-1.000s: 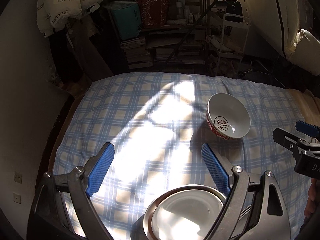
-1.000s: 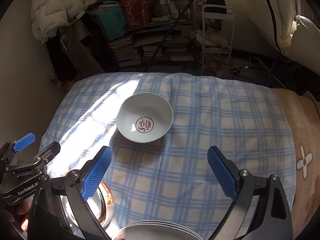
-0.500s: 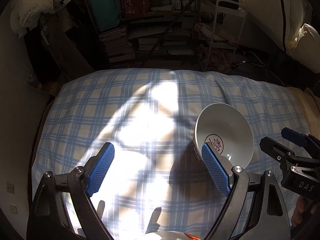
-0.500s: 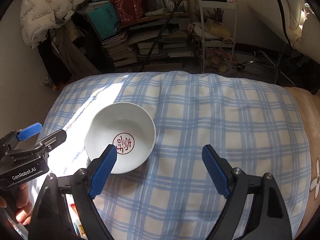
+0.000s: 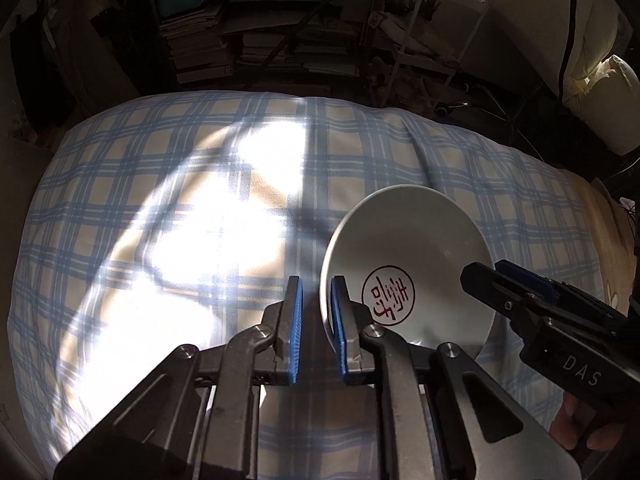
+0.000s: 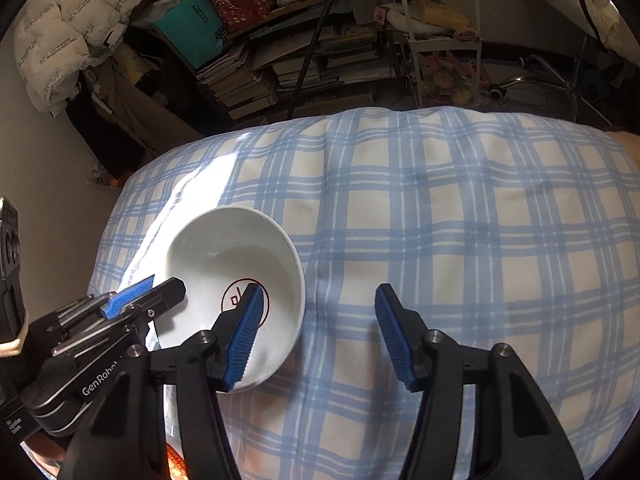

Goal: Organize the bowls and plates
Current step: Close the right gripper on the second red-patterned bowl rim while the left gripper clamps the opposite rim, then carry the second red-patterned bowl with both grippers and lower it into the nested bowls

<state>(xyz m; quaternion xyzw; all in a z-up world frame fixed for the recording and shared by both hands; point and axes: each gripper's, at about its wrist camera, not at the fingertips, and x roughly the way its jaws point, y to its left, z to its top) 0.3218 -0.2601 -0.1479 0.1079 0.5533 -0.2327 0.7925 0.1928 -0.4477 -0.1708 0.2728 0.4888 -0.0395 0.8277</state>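
Observation:
A white bowl (image 5: pixel 412 240) with a red seal mark inside sits on the blue plaid cloth (image 5: pixel 200 200). My left gripper (image 5: pixel 316 304) has its jaws nearly closed astride the bowl's near-left rim, one pad inside and one outside. In the right wrist view the same bowl (image 6: pixel 224 256) lies at lower left. My right gripper (image 6: pixel 316 328) is open; its left finger (image 6: pixel 244 328) reaches over the bowl's near rim, its right finger stands over bare cloth. The right gripper also shows at the right of the left wrist view (image 5: pixel 520 300).
Beyond the bed's far edge stand cluttered shelves of books (image 6: pixel 280 64) and a white wire cart (image 6: pixel 440 40). A tan blanket (image 5: pixel 600 216) lies to the right. A red-patterned item (image 6: pixel 176 460) peeks out at the bottom left.
Both grippers moved forward toward the bowl. My left gripper's jaws closed from wide open onto the bowl's rim. The stacked plates and bowl near me dropped out of view.

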